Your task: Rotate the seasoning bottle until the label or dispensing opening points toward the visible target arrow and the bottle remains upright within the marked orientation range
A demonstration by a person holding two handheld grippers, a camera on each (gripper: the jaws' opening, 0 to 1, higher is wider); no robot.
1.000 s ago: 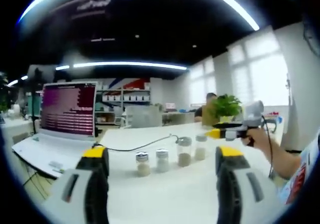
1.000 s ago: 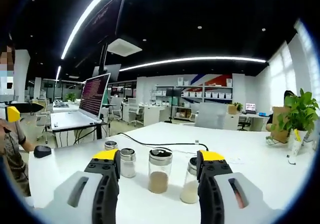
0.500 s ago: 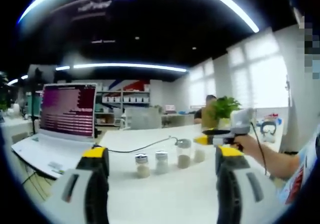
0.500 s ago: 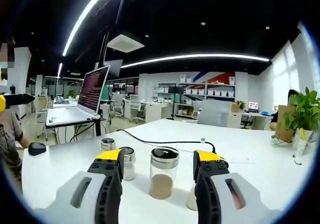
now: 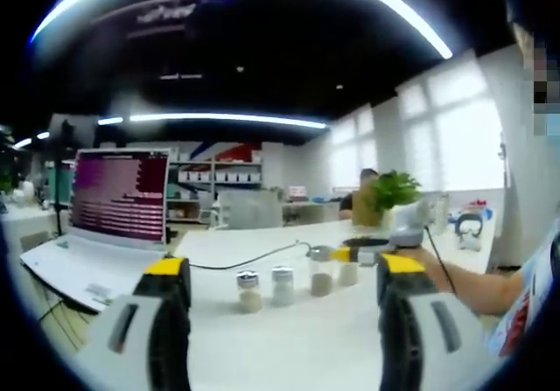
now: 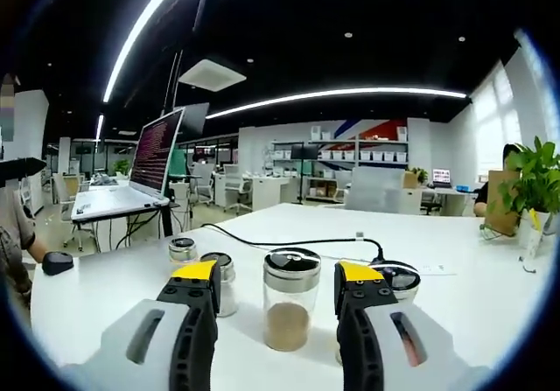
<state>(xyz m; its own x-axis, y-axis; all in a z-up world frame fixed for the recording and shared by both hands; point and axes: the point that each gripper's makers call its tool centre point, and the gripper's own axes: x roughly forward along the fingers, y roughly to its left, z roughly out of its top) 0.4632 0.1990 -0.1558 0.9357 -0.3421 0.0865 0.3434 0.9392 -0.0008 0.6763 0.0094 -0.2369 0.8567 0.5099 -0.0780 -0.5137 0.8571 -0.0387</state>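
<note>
Barely started imo: the right tongs [image 6: 276, 279] are open around the seasoning bottle [image 6: 290, 309], which stands upright on the white counter [image 6: 455, 303] ungripped, the left tongs [image 5: 282, 273] hang open well back, and no arrow's visible.

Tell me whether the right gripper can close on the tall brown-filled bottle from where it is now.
Probably yes. The right gripper is open, and the tall bottle stands upright between its jaws with nothing across the gap. A second bottle sits close behind the right-hand jaw and could get nudged.
</note>
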